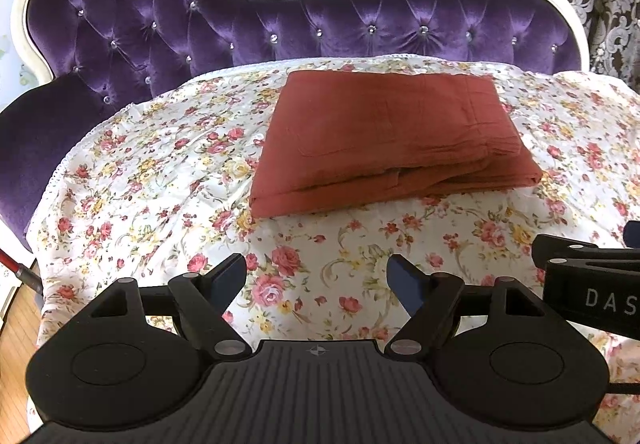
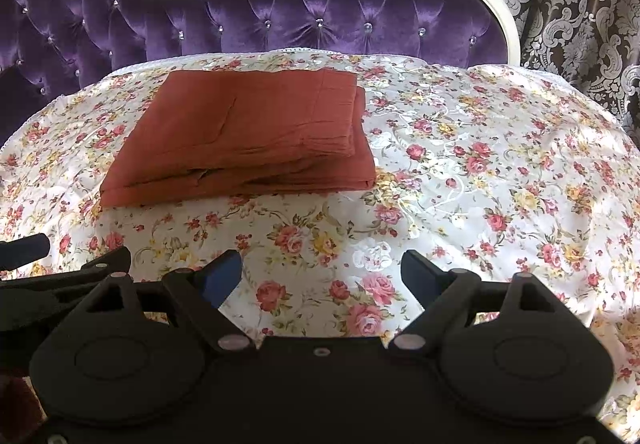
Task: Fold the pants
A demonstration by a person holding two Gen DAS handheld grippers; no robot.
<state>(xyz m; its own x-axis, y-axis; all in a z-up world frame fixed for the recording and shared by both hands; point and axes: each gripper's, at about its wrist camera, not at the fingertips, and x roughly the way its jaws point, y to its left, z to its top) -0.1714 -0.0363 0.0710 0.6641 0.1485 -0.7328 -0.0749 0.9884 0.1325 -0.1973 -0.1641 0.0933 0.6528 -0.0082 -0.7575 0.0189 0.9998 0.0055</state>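
pants folded on floral sheet | purple headboard behind | left gripper, right gripper wide, empty

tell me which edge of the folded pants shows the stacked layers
The near edge of the rust-red folded pants, facing the grippers; the far edge by the purple headboard shows none.

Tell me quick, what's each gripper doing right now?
Left gripper: open, empty, short of the folded pants.
Right gripper: open, empty.
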